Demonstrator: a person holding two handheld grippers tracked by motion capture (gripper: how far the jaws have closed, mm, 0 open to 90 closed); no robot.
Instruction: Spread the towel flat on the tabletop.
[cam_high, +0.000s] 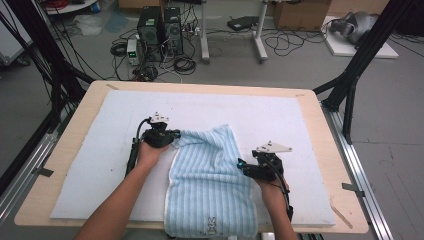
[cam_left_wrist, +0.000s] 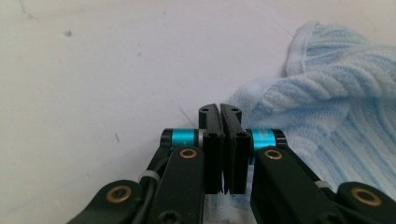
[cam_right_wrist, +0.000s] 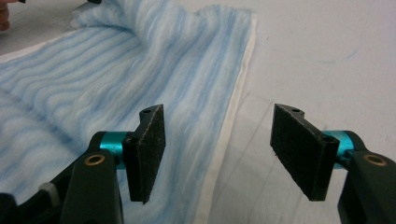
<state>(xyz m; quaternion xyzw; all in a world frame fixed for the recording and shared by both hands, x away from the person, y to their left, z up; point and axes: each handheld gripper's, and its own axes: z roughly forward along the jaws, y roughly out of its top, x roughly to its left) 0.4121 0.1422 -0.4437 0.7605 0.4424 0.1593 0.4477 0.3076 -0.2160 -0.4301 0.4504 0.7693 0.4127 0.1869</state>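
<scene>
The left gripper (cam_left_wrist: 220, 109) has its two jaws pressed together, with no gap to see between the black pads. A little of the light blue towel (cam_high: 210, 175) shows under the jaws at the bottom of the left gripper view, but I cannot tell whether any cloth is pinched between the pads. In the high view this left gripper (cam_high: 176, 135) lies at the far left corner of the towel and touches the cloth there.

The right gripper (cam_right_wrist: 219, 149) has its jaws wide apart, and nothing is between them. The left pad hangs over the striped cloth and the right pad hangs over the bare white mat (cam_right_wrist: 327, 56); the pale hem of the towel (cam_right_wrist: 93, 79) runs between the two. In the high view the right gripper (cam_high: 242, 165) is at the right edge of the towel, about halfway along it.

The towel is light blue with fine ribbed stripes and a whitish border. It lies on the white mat (cam_high: 100, 165) that covers the wooden table (cam_high: 320, 130), near the middle, and its near end reaches the near edge of the table. Its near part lies rather flat. Its far part is bunched, with raised folds near the left gripper. A small dark figure is printed near its near end.
</scene>
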